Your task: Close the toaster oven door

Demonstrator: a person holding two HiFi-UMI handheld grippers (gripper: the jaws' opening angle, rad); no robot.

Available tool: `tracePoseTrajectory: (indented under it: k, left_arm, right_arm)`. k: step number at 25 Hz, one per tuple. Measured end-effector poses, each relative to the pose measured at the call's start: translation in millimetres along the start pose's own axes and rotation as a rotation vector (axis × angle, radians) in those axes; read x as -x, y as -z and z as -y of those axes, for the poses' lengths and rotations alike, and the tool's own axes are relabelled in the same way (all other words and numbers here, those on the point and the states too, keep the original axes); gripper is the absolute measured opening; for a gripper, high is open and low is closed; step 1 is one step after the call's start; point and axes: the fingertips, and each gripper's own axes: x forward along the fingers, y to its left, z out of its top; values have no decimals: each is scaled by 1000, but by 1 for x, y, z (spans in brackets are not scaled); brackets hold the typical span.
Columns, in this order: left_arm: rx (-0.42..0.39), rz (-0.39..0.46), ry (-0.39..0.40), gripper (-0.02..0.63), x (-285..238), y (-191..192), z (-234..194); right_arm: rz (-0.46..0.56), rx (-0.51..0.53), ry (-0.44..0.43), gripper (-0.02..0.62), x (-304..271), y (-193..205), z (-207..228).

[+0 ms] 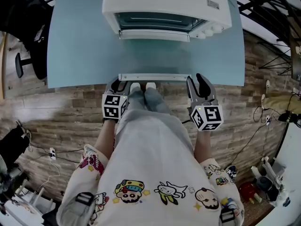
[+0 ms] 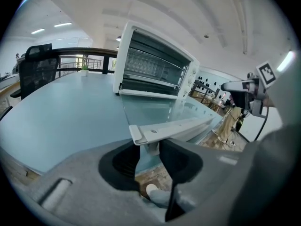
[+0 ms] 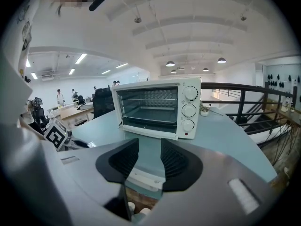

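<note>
Both grippers are waiting at the front edge of the surface, one at each end of the door handle [image 1: 153,77]. My left gripper [image 2: 146,150] is reaching around the handle's left post with its jaws partway apart. A sliver of gap is showing on one side, so I am judging that it is not yet clamped. My right gripper [image 3: 149,147] is holding its jaws apart, and the handle's right end is showing low between them, unpinched.

I am looking at the toaster oven [image 1: 164,6] standing near the far edge of the surface [image 1: 80,41]. Its glass door [image 2: 155,109] is hanging fully open and lying flat towards me, so the handle is reaching almost to the near edge. I am reading this as the take-hold step, with the closing itself not yet begun. Next I am expecting to need a firm pinch on the handle. Then I should be lifting it up and away from me in an arc about the hinge, keeping both ends level so the door is not twisting.

Apart from the oven, nothing is sitting on the pale blue surface. A brick-patterned floor [image 1: 56,107] is spreading below it, a black office chair [image 1: 28,36] is standing to the left, and a dark railing [image 3: 244,98] is running behind under a white ceiling.
</note>
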Motion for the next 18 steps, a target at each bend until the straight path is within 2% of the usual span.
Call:
tracePoseTrajectory:
  k: [7,11,18]
  left_arm:
    - [2,15,7,106,4,-4,4]
    - [-25,20,-6,84,7,-7,6]
    - [-30,29,-8,78,14,-16,9]
  right_arm:
    - [3,2,-17,147,-5,-3,-2]
    - [8,5,-35,147,-9,-6,-7]
    - [25,8,-48,147,-10,-11,-6]
